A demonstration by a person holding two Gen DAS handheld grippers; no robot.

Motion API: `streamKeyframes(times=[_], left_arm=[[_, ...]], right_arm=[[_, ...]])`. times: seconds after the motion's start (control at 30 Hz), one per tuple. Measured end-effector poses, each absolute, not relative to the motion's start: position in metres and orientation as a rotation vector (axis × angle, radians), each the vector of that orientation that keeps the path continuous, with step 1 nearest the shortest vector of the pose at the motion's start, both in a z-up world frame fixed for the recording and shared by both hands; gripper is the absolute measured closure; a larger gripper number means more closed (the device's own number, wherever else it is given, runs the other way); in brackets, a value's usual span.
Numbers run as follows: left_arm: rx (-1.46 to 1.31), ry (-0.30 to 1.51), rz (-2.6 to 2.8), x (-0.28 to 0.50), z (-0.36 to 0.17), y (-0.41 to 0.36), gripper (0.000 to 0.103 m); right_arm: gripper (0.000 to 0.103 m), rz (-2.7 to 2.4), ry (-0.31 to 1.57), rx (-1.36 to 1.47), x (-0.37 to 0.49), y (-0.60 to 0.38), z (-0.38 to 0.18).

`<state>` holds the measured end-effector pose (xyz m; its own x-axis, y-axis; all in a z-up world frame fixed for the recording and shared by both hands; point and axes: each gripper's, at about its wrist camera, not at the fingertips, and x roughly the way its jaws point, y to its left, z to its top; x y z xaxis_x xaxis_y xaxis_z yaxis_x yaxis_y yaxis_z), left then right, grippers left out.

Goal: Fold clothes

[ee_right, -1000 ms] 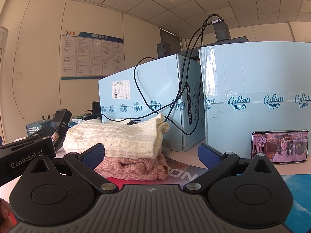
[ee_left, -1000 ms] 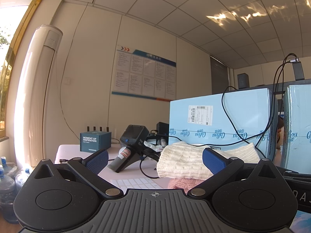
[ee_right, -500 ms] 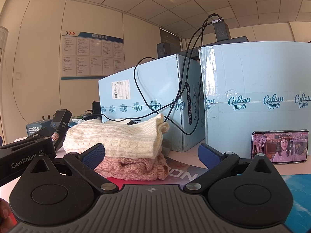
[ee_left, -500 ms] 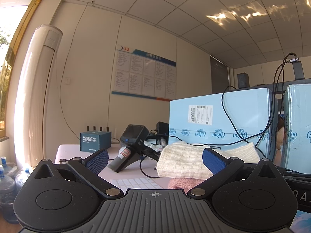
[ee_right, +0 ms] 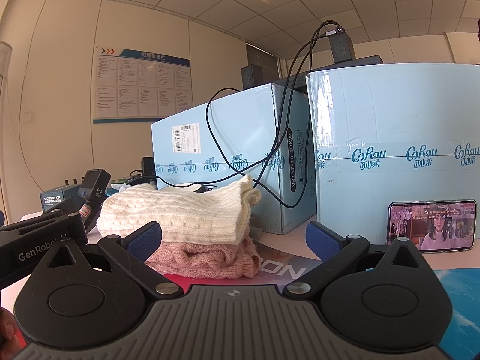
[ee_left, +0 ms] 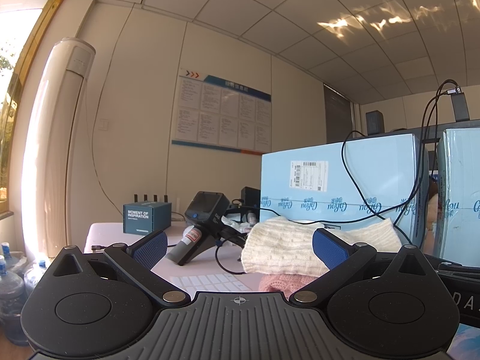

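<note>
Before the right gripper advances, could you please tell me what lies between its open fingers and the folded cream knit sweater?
Nothing: in the right wrist view, the right gripper faces the cream sweater, stacked on a pink knit sweater.

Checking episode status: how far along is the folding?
Looks done: cream sweater lies folded on top of the folded pink sweater, stacked on the table. In hand: nothing; left gripper and right gripper are both open and empty. Left: no unfolded clothes in view.

Beige walls, tiled ceiling [ee_left: 300, 15], sunlit window [ee_left: 12, 90] left.
</note>
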<state>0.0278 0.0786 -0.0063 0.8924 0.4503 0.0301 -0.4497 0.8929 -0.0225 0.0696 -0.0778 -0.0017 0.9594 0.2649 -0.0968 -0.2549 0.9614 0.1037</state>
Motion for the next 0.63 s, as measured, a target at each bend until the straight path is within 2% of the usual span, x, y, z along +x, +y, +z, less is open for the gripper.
streamKeyframes(times=[0.63], left_arm=[[-0.018, -0.027, 0.466, 0.0287, -0.0063, 0.0788, 0.000]], right_arm=[[0.000, 0.265, 0.110, 0.090, 0.0700, -0.0782, -0.0016]])
